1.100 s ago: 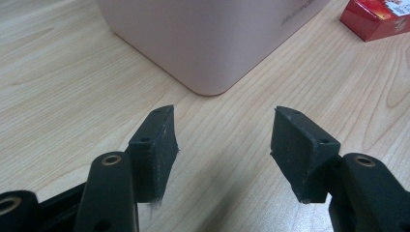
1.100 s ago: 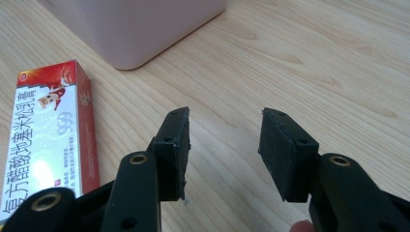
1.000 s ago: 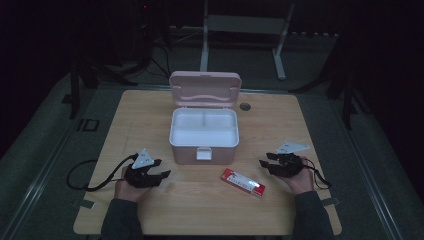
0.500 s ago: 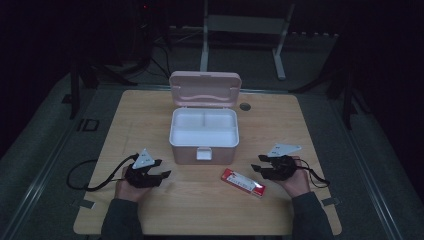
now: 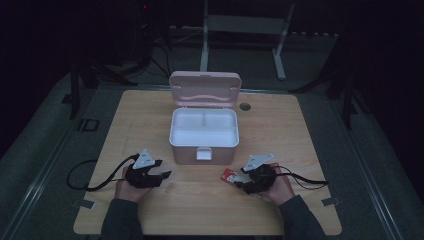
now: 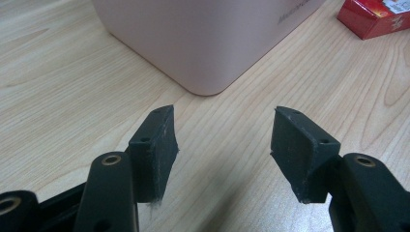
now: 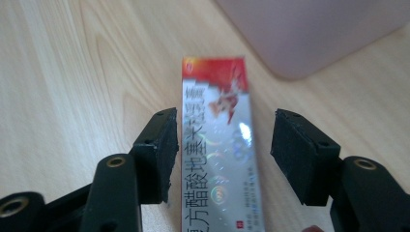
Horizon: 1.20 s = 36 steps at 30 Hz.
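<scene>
On the left we've got the left gripper [image 5: 159, 175] resting low on the wooden table [image 5: 140, 115] with its jaws spread on nothing, pointed at the near corner of the open pink box [image 5: 204, 134], and we judge it's simply waiting. In the middle that box sits with its lid up and its white inside bare, which we read as the place the carton is meant to go. Over on the right we've got the right gripper [image 7: 223, 140] lined up along the red-and-silver carton [image 7: 218, 159], jaws wide on either side, not touching it; we judge this is the pick-up step, and next comes a squeeze across the carton's narrow width before lifting it toward the box.
</scene>
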{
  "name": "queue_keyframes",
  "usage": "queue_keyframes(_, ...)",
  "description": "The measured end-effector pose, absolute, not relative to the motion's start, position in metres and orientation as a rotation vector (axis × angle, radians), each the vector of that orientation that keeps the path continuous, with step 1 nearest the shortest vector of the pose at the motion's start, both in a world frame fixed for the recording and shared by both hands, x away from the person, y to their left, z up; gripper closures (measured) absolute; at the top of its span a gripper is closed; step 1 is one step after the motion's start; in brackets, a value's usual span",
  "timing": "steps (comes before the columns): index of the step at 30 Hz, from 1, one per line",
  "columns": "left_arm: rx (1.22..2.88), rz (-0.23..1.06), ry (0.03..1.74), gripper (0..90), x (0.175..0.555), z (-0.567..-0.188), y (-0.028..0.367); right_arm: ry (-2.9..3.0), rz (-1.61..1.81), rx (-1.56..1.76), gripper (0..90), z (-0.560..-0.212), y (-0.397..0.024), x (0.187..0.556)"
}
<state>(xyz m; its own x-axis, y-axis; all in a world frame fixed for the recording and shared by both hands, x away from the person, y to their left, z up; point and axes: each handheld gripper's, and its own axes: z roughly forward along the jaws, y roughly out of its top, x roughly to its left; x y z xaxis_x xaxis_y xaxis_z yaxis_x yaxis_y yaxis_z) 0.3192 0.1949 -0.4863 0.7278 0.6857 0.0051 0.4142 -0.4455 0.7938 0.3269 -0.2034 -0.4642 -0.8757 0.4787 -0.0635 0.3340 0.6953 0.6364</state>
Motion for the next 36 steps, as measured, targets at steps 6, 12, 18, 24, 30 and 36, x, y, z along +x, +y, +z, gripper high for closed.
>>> queue_keyframes(6,2.099,0.41,0.828,41.6,0.319,-0.487,0.194,2.733,0.842,0.645,51.3,-0.474,-0.203,0.33)
queue_keyframes(12,2.105,0.4,0.807,41.6,0.322,-0.487,0.188,2.693,0.841,0.732,51.3,-0.472,-0.243,0.327)
queue_keyframes(18,2.128,0.391,0.798,41.6,0.323,-0.489,0.182,2.619,0.85,0.863,51.3,-0.47,-0.293,0.319)
queue_keyframes(24,2.134,0.39,0.796,41.6,0.322,-0.49,0.18,2.599,0.837,0.883,51.3,-0.465,-0.312,0.313)
queue_keyframes(30,2.128,0.399,0.803,40.2,0.322,-0.488,0.181,2.639,0.811,0.854,48.7,-0.471,-0.314,0.311)
queue_keyframes(36,2.076,0.41,0.808,37.9,0.321,-0.476,0.184,2.563,0.942,0.892,42.1,-0.453,-0.319,0.314)
